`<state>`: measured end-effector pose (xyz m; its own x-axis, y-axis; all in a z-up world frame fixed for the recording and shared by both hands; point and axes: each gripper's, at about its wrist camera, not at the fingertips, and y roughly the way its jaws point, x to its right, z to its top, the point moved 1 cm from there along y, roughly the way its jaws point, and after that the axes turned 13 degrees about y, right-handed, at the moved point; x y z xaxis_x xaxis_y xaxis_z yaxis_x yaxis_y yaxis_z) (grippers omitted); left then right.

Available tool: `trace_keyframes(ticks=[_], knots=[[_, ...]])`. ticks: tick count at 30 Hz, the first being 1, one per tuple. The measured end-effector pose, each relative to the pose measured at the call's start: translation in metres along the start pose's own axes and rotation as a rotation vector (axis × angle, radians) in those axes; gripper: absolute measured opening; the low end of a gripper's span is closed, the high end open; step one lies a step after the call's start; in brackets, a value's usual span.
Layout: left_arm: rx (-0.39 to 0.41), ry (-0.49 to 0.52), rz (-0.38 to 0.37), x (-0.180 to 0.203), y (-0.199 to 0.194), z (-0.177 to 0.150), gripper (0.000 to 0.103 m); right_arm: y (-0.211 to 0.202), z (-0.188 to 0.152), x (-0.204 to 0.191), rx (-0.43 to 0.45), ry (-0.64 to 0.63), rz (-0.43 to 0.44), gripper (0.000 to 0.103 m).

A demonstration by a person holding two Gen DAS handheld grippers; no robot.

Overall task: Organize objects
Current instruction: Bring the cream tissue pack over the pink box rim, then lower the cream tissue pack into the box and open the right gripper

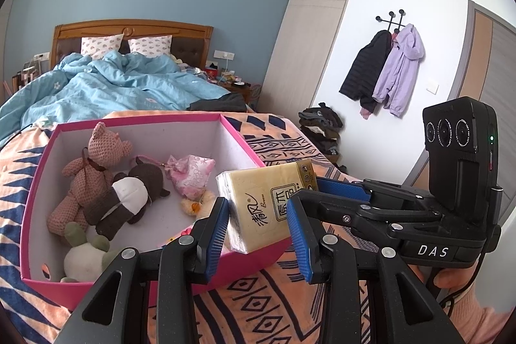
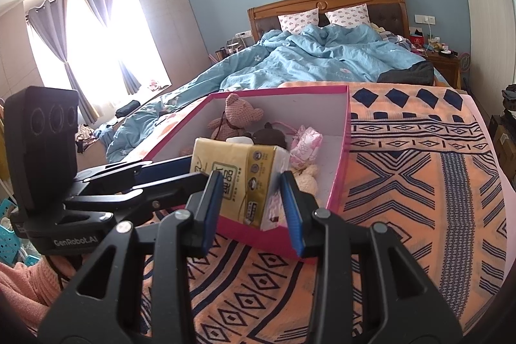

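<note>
A yellow tissue pack (image 1: 262,208) is held above the near corner of a pink box (image 1: 142,120) on the bed. My left gripper (image 1: 257,234) and my right gripper (image 2: 250,208) both clasp the pack, one on each pair of sides; the right gripper's blue fingers (image 1: 342,187) show at the pack's far end in the left view. The pack (image 2: 238,179) also shows in the right wrist view, over the box (image 2: 346,147). Inside the box lie a pink knitted bear (image 1: 96,163), a brown and white plush (image 1: 129,199), a pink pouch (image 1: 192,173) and a pale plush (image 1: 85,257).
The box sits on an orange patterned blanket (image 2: 419,182) at the foot of the bed. A blue duvet (image 2: 309,60) covers the rest. Coats (image 1: 387,73) hang on the right wall, with a pile of clothes (image 1: 322,124) below them.
</note>
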<state>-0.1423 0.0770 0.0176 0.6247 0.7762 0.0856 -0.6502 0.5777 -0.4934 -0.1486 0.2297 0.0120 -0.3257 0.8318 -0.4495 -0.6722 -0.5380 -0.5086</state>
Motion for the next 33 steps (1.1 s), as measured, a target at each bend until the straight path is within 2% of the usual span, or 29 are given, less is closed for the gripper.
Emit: trace_keyframes(ticks=[33], knots=[[-0.044, -0.032, 0.005, -0.012, 0.024, -0.002, 0.037, 0.027, 0.01, 0.016, -0.036, 0.027, -0.028, 0.039]])
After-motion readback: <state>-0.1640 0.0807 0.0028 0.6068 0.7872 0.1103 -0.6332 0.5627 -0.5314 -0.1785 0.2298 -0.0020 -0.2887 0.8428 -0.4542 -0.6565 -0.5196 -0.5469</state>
